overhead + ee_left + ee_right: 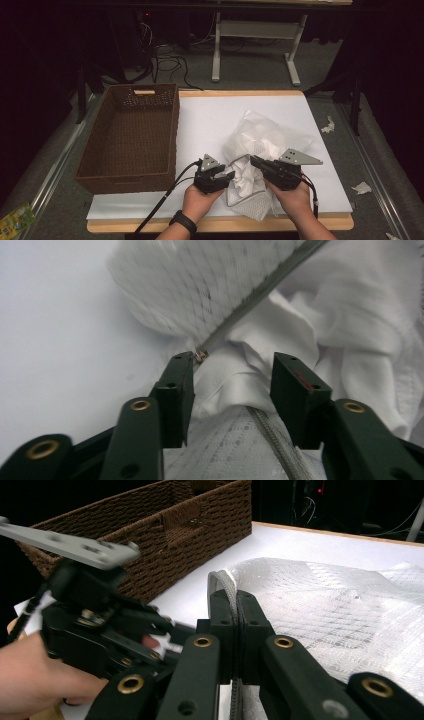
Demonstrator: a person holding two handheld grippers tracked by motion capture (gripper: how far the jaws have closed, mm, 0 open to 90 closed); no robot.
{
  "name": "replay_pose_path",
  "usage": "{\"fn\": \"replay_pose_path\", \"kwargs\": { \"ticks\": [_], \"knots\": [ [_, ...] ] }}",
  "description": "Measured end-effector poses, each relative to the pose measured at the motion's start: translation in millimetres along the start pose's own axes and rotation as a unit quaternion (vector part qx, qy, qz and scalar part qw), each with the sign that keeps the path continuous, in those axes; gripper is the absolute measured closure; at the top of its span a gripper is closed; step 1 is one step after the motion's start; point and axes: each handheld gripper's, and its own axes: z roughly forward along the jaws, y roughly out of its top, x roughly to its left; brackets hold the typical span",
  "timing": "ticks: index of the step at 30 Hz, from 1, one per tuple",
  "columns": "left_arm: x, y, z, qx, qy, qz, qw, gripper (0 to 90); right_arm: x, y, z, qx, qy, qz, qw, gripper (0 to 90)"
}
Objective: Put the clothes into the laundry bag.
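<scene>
A dim room surrounds a table (320, 150) topped with a white board, cables and a stand's legs on the floor behind it. On the board, right of centre and reaching toward the near edge, lies a white mesh laundry bag (260, 142) with white garments (350, 335) bulging out of its mouth.

The bag looks light, limp and a little slippery; it will sag and fold wherever it is lifted, so the firmest places to grip are the zipper tape (260, 287) and the corded seam, not the open mesh. It has no crisp axis, but the heap runs roughly from the near edge toward the far right corner, its opening at the near end between the two hands.

The right gripper (235, 605) is clenched on the bag's grey corded edge, which rises in a loop between its pads. The left gripper (232, 385) stands parted, its jaws apart around a fold of white cloth beside the small metal zipper pull (201, 356), pressing on nothing; the pull touches the tip of one jaw. In the high view the left gripper (216, 176) and right gripper (272, 170) sit close together at the bag's near end.

A brown wicker basket (100, 172) sits along the table's left edge, well apart from the bag. Scraps of paper (362, 188) lie on the floor at the right.
</scene>
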Motion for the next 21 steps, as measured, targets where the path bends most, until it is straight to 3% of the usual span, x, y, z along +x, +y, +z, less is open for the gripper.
{"fn": "replay_pose_path", "kwargs": {
  "ticks": [2, 5, 11, 21],
  "knots": [
    [-2.8, 0.0, -0.1, -0.005, 0.005, 0.007, 0.9999, 78.9, -0.4, -0.4, 0.0, 0.001, 0.000, -0.001, 1.0000, 88.7],
    [-7.2, 3.3, -6.7, -0.022, 0.010, 0.017, 0.9996, 87.1, -0.6, -0.5, -0.7, 0.000, 0.001, 0.000, 1.0000, 88.8],
    [-14.6, 9.0, -19.4, -0.033, 0.026, 0.044, 0.9981, 87.8, -0.6, 0.1, -0.8, -0.001, 0.000, -0.001, 1.0000, 88.8],
    [-15.6, 8.5, -23.4, -0.036, 0.023, 0.048, 0.9980, 87.1, 0.0, 0.0, -0.9, -0.001, 0.000, 0.000, 1.0000, 88.7]
  ]
}}
